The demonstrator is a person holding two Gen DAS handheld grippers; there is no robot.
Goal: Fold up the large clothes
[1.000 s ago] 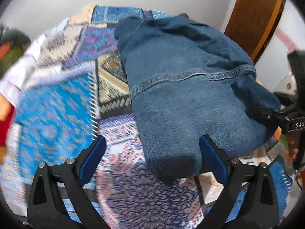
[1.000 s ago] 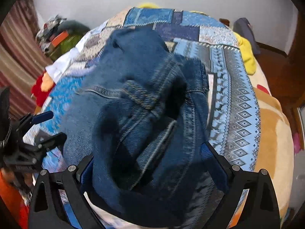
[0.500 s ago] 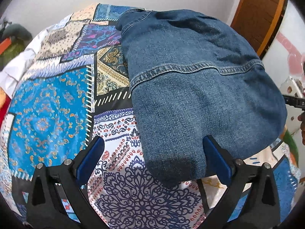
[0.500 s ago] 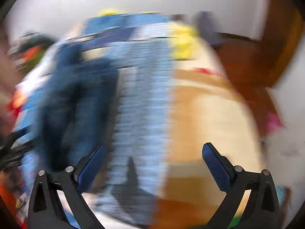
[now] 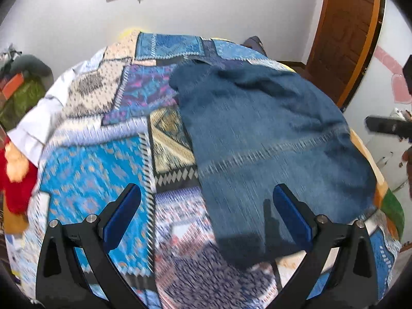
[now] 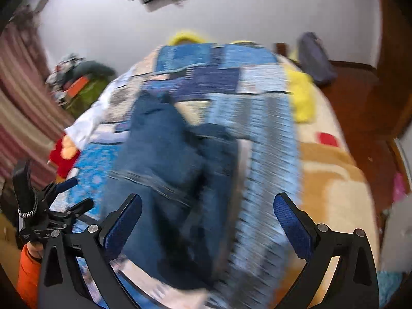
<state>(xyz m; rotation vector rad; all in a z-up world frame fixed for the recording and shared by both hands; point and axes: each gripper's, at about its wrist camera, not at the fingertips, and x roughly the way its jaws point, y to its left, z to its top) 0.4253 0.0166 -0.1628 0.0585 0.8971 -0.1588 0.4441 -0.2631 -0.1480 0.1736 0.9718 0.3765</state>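
A folded blue denim garment (image 5: 267, 139) lies on the patchwork bedspread (image 5: 97, 170), towards the bed's right side. It also shows in the right wrist view (image 6: 170, 170), blurred by motion. My left gripper (image 5: 206, 216) is open and empty, held above the garment's near left edge. My right gripper (image 6: 207, 224) is open and empty, above the garment's near end. The left gripper also shows at the left edge of the right wrist view (image 6: 64, 195).
A white cloth (image 5: 46, 113) and a red and orange item (image 5: 15, 177) lie at the bed's left edge. Yellow fabric (image 6: 301, 95) and a tan blanket (image 6: 329, 177) lie on the right side. A wooden door (image 5: 345, 36) stands at right. Clutter (image 6: 77, 82) sits at far left.
My right gripper let go of the denim, swung right, then came back over the garment. The garment now lies flat. My left gripper has pulled back and up a little.
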